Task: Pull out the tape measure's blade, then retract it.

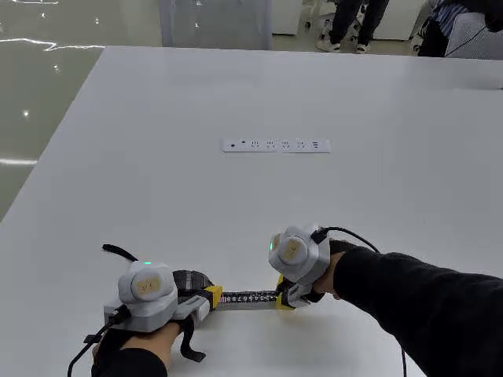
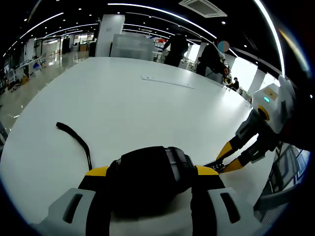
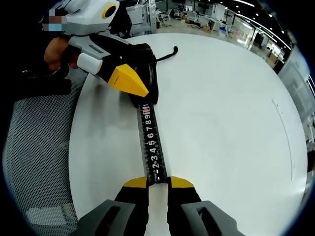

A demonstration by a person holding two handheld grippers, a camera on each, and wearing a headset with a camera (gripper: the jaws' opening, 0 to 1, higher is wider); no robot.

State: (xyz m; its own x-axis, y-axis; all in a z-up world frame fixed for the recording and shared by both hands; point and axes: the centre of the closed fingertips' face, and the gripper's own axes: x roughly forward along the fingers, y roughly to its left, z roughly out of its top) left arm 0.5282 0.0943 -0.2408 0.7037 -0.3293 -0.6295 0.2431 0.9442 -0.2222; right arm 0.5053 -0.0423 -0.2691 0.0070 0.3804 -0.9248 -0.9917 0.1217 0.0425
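The black tape measure case [image 1: 191, 283] lies near the table's front edge, and my left gripper [image 1: 206, 299] is shut on it; in the left gripper view the case [image 2: 150, 177] sits between the yellow-tipped jaws. A short length of blade [image 1: 247, 298] with black numbers runs right from the case to my right gripper [image 1: 281, 298], which is shut on the blade's end. In the right gripper view the blade [image 3: 151, 147] stretches from my right gripper [image 3: 158, 182] up to the case [image 3: 145, 73]. The case's black wrist strap [image 2: 74, 140] trails on the table.
A white power strip [image 1: 276, 145] lies flat in the middle of the white table [image 1: 157, 157]. People stand beyond the far edge [image 1: 354, 23]. A mesh chair seat [image 3: 34, 162] is beside the table's near edge.
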